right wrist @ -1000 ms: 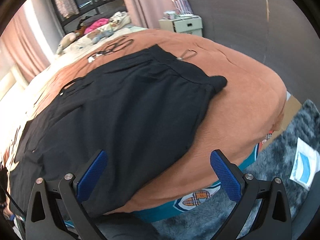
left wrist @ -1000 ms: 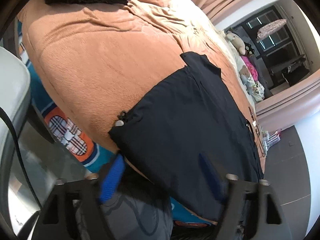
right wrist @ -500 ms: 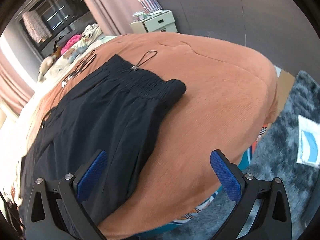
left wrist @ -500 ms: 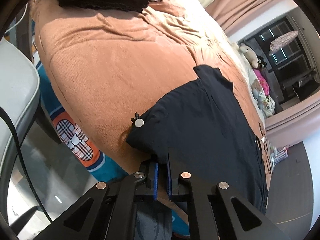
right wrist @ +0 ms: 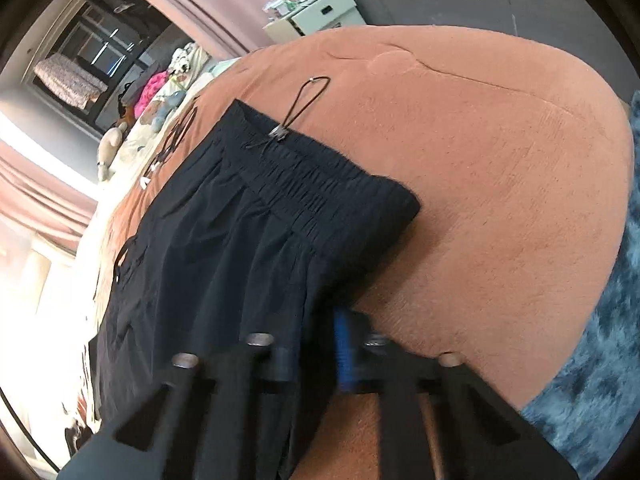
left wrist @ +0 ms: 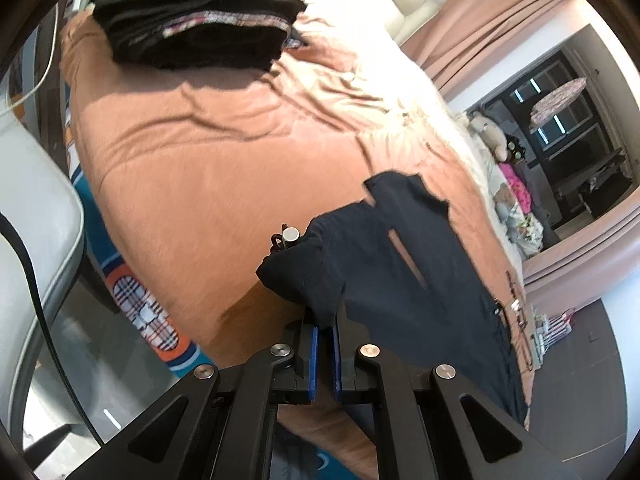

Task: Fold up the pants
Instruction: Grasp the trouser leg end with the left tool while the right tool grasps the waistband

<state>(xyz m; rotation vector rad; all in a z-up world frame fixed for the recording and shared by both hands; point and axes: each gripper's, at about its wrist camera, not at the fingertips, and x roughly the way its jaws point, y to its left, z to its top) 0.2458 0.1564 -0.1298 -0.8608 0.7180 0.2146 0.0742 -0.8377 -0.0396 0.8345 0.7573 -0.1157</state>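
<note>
Black pants (left wrist: 404, 276) lie on an orange-brown bed cover (left wrist: 208, 168). My left gripper (left wrist: 325, 334) is shut on the hem end of the pants and lifts that edge off the bed. In the right wrist view the elastic waistband (right wrist: 320, 192) with its drawcord loop (right wrist: 308, 94) lies ahead. My right gripper (right wrist: 320, 344) is shut on the near edge of the pants (right wrist: 224, 264) by the waistband; the view is blurred.
A stack of folded dark clothes (left wrist: 196, 16) sits at the far end of the bed. Soft toys (left wrist: 492, 136) lie along the far side. A white nightstand (right wrist: 316, 12) stands by the wall. A blue rug (right wrist: 600, 380) covers the floor.
The left gripper shut on the pants hem and has lifted it. The right gripper, wide open before, has closed on the pants edge near the waistband.
</note>
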